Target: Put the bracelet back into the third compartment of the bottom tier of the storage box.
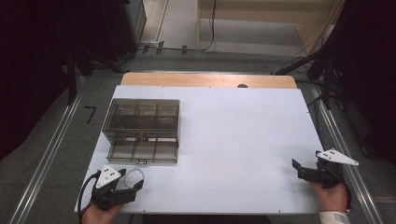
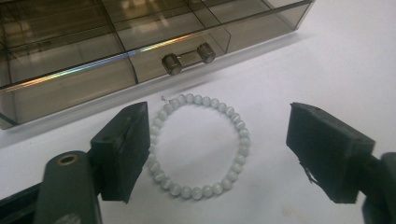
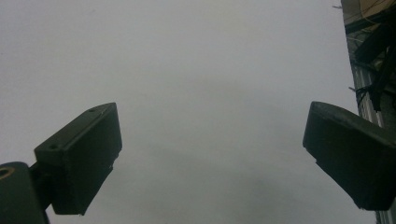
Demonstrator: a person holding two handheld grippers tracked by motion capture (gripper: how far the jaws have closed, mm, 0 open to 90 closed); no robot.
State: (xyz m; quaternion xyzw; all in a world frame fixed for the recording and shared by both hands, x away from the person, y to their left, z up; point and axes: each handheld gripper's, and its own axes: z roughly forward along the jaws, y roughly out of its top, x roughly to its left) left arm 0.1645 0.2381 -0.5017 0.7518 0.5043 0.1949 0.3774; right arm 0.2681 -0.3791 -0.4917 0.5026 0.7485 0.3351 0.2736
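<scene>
A bracelet of pale round beads (image 2: 196,192) lies flat on the white table sheet (image 2: 327,60), just in front of a smoky clear compartment box (image 2: 70,56). My left gripper (image 2: 219,135) hovers over it with its jaws apart on either side of the ring; the left jaw stands at the beads' edge, the right jaw well clear. In the high view the left gripper (image 1: 131,178) sits at the near left corner by the bracelet (image 1: 136,172). My right gripper (image 1: 297,169) rests at the near right, open over bare sheet (image 3: 210,70), with nothing between its jaws.
The box (image 1: 142,123) stands at the left of the table, its lower drawer (image 1: 142,150) pulled out toward me, with a small bar handle (image 2: 188,58). Table edge and a metal rail (image 3: 369,88) lie close on the right gripper's right. Cables run across the floor beyond.
</scene>
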